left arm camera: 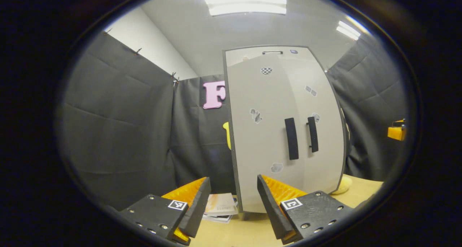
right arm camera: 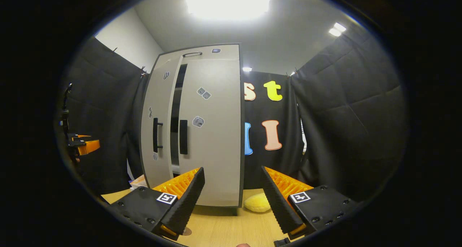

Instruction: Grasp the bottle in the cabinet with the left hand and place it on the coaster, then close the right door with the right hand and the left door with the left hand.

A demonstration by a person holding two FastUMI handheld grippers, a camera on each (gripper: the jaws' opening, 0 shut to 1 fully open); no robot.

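The grey two-door cabinet (left arm camera: 267, 131) (right arm camera: 211, 131) stands on the wooden table with two black vertical handles (left arm camera: 291, 139) (right arm camera: 183, 137) near the middle. In the right gripper view a narrow dark gap (right arm camera: 177, 106) runs between the doors, the left door (right arm camera: 155, 106) standing slightly ajar. What is inside the cabinet is hidden. My left gripper (left arm camera: 234, 198) is open and empty, a little in front of the cabinet's left edge. My right gripper (right arm camera: 232, 193) is also open and empty, facing the right door's outer edge. Each gripper shows small at the other view's side (left arm camera: 397, 131) (right arm camera: 83, 144).
A yellow soft round thing (right arm camera: 257, 202) (left arm camera: 344, 185) lies on the table (right arm camera: 223, 229) by the cabinet's right foot. Booklets (left arm camera: 221, 205) lie left of the cabinet. A small brown disc (right arm camera: 186, 231) peeks out under my right gripper's left finger. Black cloth walls close in all round.
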